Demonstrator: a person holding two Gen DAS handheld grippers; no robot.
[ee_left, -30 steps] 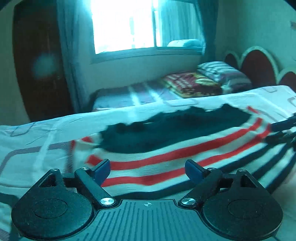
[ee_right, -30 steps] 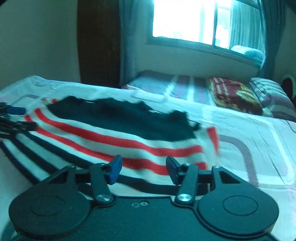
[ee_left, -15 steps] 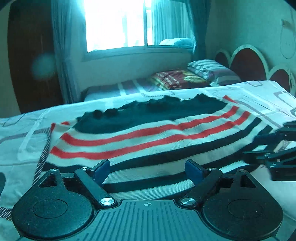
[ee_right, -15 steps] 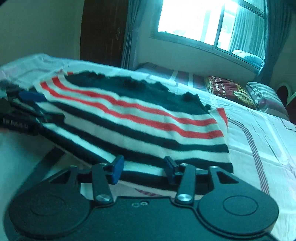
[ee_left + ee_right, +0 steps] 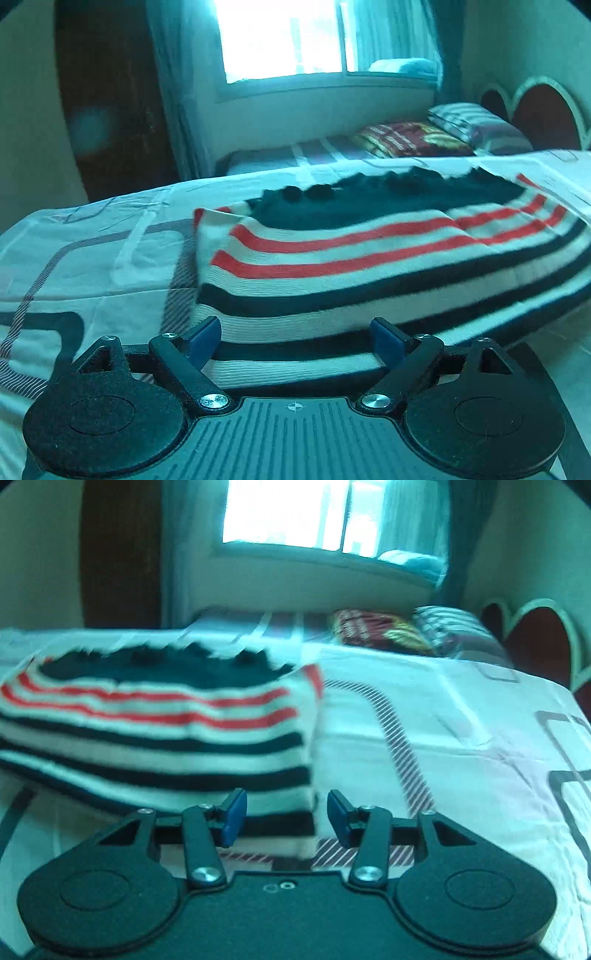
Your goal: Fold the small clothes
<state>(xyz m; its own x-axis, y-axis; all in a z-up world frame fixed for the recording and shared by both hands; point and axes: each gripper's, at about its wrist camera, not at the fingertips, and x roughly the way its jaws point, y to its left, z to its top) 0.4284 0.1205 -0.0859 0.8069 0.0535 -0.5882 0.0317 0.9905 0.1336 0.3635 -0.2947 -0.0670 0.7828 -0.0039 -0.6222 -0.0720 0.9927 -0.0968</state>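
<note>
Striped knit garment (image 5: pixel 369 258) flat on bed sheet (image 5: pixel 92 258), left gripper (image 5: pixel 295 338) wide open, right gripper (image 5: pixel 282 818) half-open, apparently gripping nothing

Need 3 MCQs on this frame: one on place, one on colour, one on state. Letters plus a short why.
1. Where does the striped garment lie?
A. on the patterned bedsheet
B. on the windowsill
C. on the floor

2. Which stripe colours run across its white knit?
A. green and yellow
B. red and dark
C. pink only

3. How do the left tongs stand?
A. shut on the hem
B. shut on a pillow
C. open, pads apart at the near hem

Key: 1 A, the garment is spread flat on the sheet in both wrist views. 2 B, two red bands sit above dark ones. 3 C, the blue pads stand wide apart with the fabric unpinched.
</note>
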